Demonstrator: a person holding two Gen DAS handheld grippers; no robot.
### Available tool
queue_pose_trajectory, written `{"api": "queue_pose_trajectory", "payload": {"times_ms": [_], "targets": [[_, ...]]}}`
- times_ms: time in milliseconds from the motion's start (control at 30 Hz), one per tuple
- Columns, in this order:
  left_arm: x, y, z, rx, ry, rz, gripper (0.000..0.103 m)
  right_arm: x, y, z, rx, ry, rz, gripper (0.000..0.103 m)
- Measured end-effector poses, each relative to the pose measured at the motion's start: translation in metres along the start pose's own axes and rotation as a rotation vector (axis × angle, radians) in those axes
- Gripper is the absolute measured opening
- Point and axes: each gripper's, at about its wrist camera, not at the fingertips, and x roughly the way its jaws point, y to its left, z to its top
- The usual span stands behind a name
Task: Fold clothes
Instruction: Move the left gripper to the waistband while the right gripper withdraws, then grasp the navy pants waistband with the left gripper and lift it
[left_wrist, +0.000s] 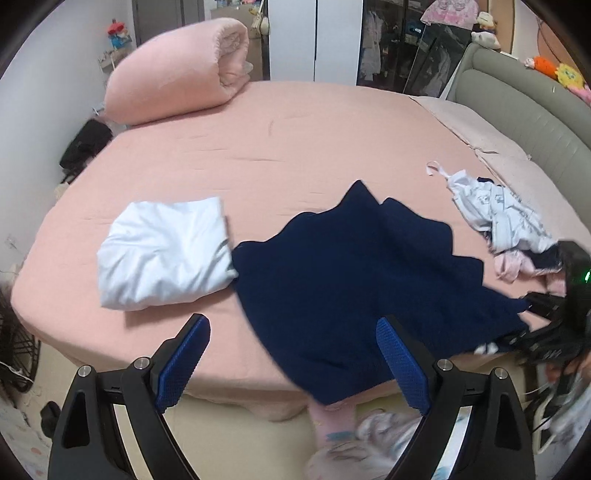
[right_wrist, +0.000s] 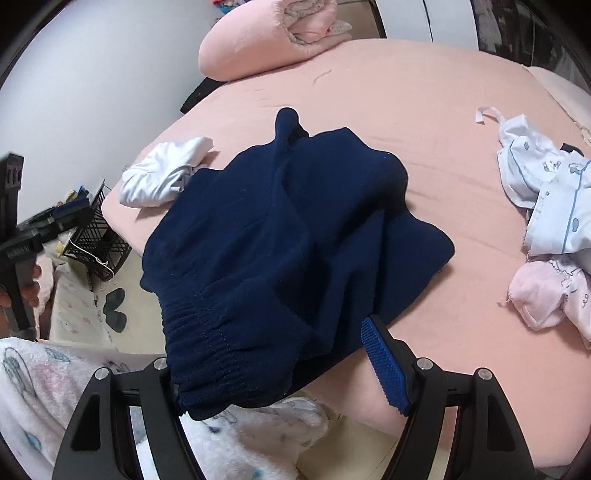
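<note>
A navy blue garment (left_wrist: 351, 280) lies spread near the front edge of the pink bed (left_wrist: 295, 140). Its elastic waistband (right_wrist: 207, 354) hangs over and hides the left finger of my right gripper (right_wrist: 273, 325). The right pad (right_wrist: 384, 365) stands bare beside the cloth, so the jaws are open with fabric between them. My left gripper (left_wrist: 291, 343) hovers above the bed's front edge, open and holding nothing, with the navy cloth below its right pad (left_wrist: 400, 363). A folded white garment (left_wrist: 162, 254) rests to the left of the navy one.
A loose pile of pale blue and pink clothes (right_wrist: 554, 221) lies at the right of the bed. A rolled pink quilt (left_wrist: 177, 74) sits at the far left corner and a grey headboard (left_wrist: 517, 110) at the right. A black crate (right_wrist: 98, 236) stands on the floor at the left.
</note>
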Motion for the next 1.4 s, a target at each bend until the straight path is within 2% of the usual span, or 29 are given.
{"api": "queue_pose_trajectory", "payload": {"times_ms": [67, 200, 300, 367, 467, 600, 767, 867, 967, 1200, 1400], "targets": [[0.01, -0.014, 0.013, 0.033, 0.03, 0.02, 0.092, -0.001, 0.001, -0.003, -0.042, -0.01, -0.056, 0.076], [0.017, -0.051, 0.042, 0.086, 0.059, 0.028, 0.092, 0.005, 0.003, -0.007, -0.114, -0.013, -0.099, 0.076], [0.011, -0.076, 0.066, 0.056, 0.049, -0.012, 0.092, 0.003, 0.004, -0.007, -0.122, -0.029, -0.099, 0.076], [0.008, -0.088, 0.079, 0.001, 0.037, -0.062, 0.092, 0.001, 0.004, -0.006, -0.115, -0.039, -0.101, 0.076], [0.012, -0.1, 0.087, -0.052, 0.055, -0.104, 0.092, -0.002, 0.003, -0.004, -0.099, -0.052, -0.107, 0.076], [0.031, -0.117, 0.08, 0.003, 0.102, -0.069, 0.092, -0.005, 0.002, -0.006, -0.072, -0.073, -0.11, 0.076], [0.071, -0.128, 0.058, 0.042, 0.205, -0.046, 0.092, 0.003, 0.001, -0.012, -0.057, -0.065, -0.133, 0.076], [0.094, -0.131, 0.043, 0.053, 0.27, -0.053, 0.092, 0.007, -0.003, -0.016, -0.052, -0.049, -0.123, 0.076], [0.113, -0.135, 0.034, 0.087, 0.309, -0.019, 0.092, 0.008, -0.008, -0.018, -0.033, -0.049, -0.097, 0.076], [0.145, -0.138, 0.022, 0.074, 0.366, 0.027, 0.092, 0.006, -0.02, -0.014, 0.04, -0.045, -0.019, 0.076], [0.16, -0.135, 0.014, 0.05, 0.415, 0.028, 0.092, 0.007, -0.015, -0.011, 0.002, -0.029, -0.048, 0.076]]}}
